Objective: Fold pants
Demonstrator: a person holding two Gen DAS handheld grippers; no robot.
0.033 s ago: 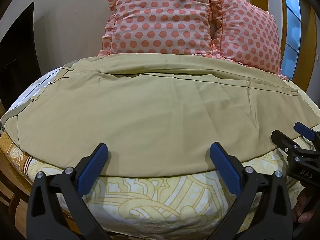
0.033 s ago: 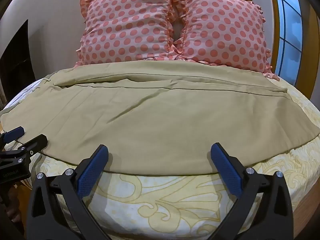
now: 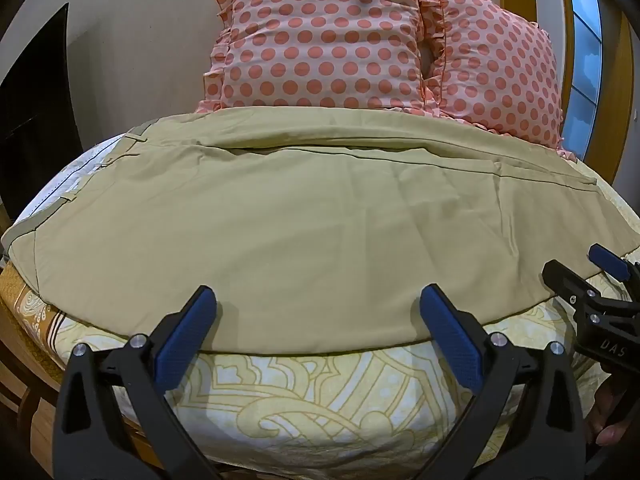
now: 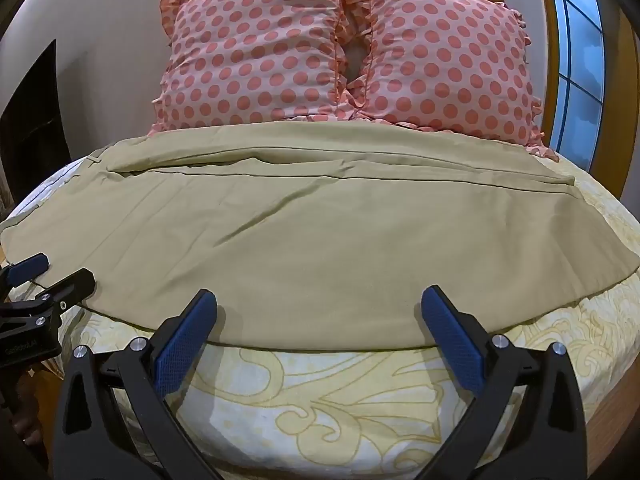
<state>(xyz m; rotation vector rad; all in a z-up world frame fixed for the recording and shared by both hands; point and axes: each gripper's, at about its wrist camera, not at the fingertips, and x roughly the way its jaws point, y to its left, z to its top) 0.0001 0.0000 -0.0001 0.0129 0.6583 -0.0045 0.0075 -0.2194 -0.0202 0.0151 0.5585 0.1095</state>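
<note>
Pants (image 3: 304, 232) flat across yellow-patterned bed (image 3: 320, 396), polka-dot pillows (image 3: 320, 40) behind, left gripper (image 3: 316, 308) and right gripper (image 4: 318, 308) both spread.

Black claw (image 3: 318, 306) – blue pads, silver screws.

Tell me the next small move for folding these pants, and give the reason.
Probably ease both open grippers forward and down onto the near hem of the khaki pants. The left gripper and right gripper hover just short of that edge, holding nothing, and the pants lie spread flat across the bed below the polka-dot pillows.
</note>
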